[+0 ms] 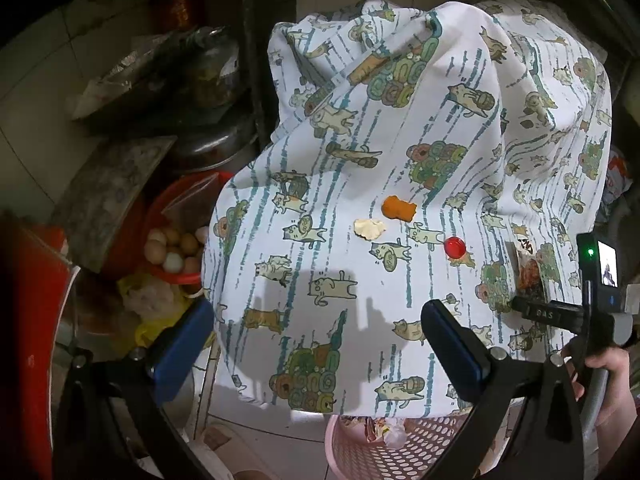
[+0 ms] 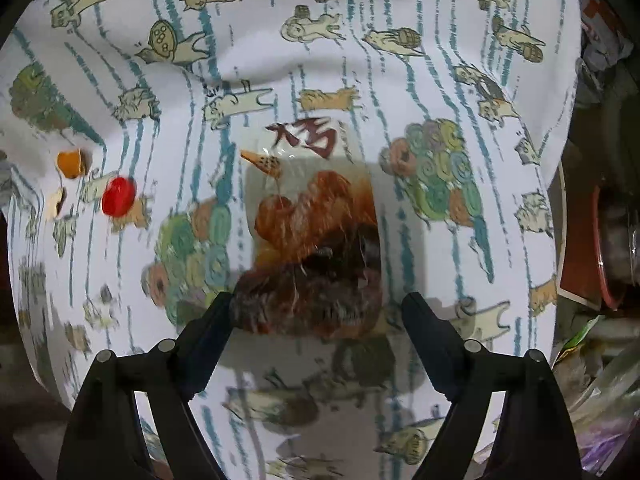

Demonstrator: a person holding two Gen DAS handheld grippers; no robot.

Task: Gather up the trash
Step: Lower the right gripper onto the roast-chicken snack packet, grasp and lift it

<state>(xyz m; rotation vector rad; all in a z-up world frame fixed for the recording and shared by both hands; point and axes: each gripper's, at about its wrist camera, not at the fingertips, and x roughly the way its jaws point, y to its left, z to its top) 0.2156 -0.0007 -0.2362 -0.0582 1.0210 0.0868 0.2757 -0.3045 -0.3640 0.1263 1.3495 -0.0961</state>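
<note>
Trash on cat-print cloth (image 1: 400,160).
Right gripper (image 2: 316,312) fingers apart around wrapper (image 2: 316,232), not clamped; left gripper (image 1: 316,320) fingers apart, empty, near cap (image 1: 455,247), peels (image 1: 399,208).

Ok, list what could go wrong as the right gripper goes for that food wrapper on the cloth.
1. The right gripper is open astride the snack wrapper, which lies flat on the loose cat-print cloth; closing may pinch cloth too.
2. Tugging the cloth could roll the red bottle cap and orange peel off the edge.
3. The pink basket sits partly under the cloth, so a drop may miss.
</note>
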